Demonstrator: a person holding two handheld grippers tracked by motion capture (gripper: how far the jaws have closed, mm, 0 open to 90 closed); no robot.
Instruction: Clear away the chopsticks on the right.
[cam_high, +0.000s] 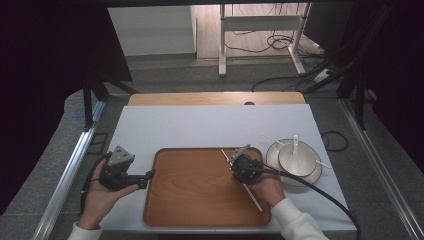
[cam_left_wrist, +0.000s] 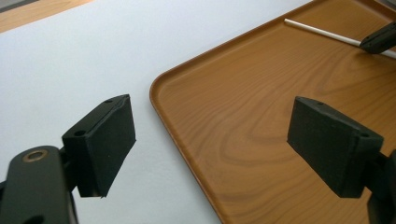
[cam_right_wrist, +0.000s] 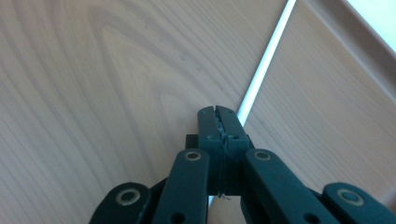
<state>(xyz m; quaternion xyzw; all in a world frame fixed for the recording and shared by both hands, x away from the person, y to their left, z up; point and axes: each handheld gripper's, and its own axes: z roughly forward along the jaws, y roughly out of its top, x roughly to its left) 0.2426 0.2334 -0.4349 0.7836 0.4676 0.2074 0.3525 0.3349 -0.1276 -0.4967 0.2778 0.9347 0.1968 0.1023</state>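
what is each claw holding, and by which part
The right claw is shut on the white chopstick near its middle, over the tray. The left claw is open and holds nothing.

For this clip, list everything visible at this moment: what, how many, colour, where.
tray: 1, brown wood-grain, middle of the table
white stick: 1, white, lying on the tray's right part, clamped by the right gripper
bowl: 1, white, on a plate right of the tray
plate: 1, white, under the bowl
spoon: 1, white, in the bowl
second stick: 1, white, resting across the plate
table cover: 1, white, under the tray
left gripper: 1, black, jaws open, at the tray's left edge
right gripper: 1, black, jaws shut on the white stick
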